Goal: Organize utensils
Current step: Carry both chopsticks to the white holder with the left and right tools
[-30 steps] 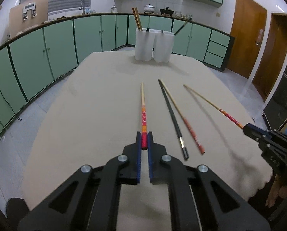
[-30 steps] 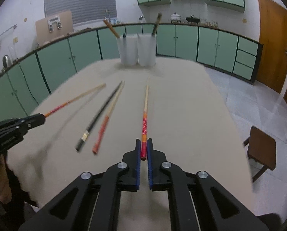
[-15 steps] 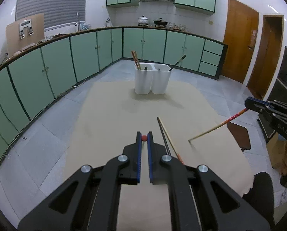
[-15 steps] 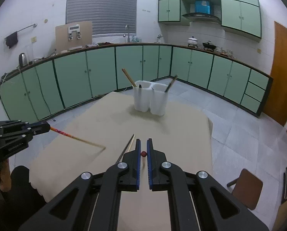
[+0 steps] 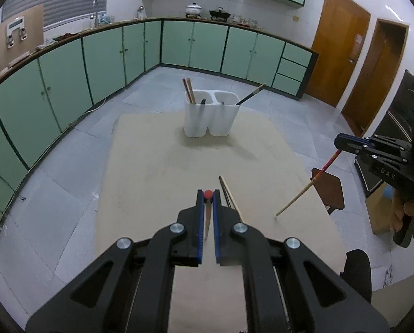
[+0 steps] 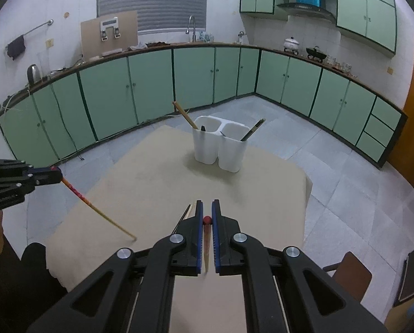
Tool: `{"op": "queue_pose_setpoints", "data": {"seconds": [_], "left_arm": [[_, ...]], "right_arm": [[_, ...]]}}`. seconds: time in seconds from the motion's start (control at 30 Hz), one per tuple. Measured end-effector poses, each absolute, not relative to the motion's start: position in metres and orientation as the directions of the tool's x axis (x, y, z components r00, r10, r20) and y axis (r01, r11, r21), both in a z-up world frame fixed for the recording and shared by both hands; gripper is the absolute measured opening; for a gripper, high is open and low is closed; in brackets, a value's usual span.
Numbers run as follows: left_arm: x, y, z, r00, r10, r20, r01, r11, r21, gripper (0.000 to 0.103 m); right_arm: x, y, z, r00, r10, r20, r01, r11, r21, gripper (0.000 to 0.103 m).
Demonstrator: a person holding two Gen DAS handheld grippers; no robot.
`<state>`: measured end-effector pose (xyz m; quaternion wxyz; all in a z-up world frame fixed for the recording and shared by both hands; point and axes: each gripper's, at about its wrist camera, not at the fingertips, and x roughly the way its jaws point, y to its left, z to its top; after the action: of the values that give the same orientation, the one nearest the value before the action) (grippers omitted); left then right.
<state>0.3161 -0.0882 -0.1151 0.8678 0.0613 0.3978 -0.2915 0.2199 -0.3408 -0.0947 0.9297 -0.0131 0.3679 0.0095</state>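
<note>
On the table (image 5: pixel 157 166), the holder (image 5: pixel 211 116) stands at twelve o'clock; two chopsticks (image 5: pixel 230 197) lie at centre; a chair (image 5: pixel 329 191) sits at three o'clock.

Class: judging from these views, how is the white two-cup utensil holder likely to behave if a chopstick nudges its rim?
The holder stands tall on a narrow base, so it may tip. It looks like thin plastic, probably light, so it may slide. The leaning chopsticks inside could shift its balance.

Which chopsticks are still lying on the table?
The black chopstick and the pale wooden chopstick beside it; the two red-ended ones hang from the grippers.
</note>
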Motion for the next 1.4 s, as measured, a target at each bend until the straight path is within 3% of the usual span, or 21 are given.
{"op": "queue_pose_setpoints", "data": {"seconds": [0.47, 1.03, 1.23, 1.4], "left_arm": [[0.368, -0.121, -0.058, 0.52, -0.479, -0.707, 0.581, 0.805, -0.118, 0.005], [0.456, -0.18, 0.034, 0.633, -0.497, -0.593, 0.557, 0.825, -0.097, 0.005], [0.495, -0.207, 0.044, 0.664, -0.502, -0.554, 0.539, 0.835, -0.111, 0.005], [0.534, -0.224, 0.025, 0.671, -0.497, -0.55, 0.518, 0.845, -0.131, 0.005]], "right_arm": [[0.268, -0.364, -0.037, 0.724, 0.021, -0.689, -0.014, 1.0, 0.015, 0.006], [0.359, -0.378, 0.052, 0.793, -0.005, -0.61, 0.022, 1.0, 0.021, 0.006], [0.406, -0.386, 0.065, 0.825, -0.044, -0.564, 0.063, 0.998, 0.016, 0.006], [0.445, -0.401, 0.042, 0.826, -0.058, -0.56, 0.097, 0.994, 0.041, 0.006]]}}
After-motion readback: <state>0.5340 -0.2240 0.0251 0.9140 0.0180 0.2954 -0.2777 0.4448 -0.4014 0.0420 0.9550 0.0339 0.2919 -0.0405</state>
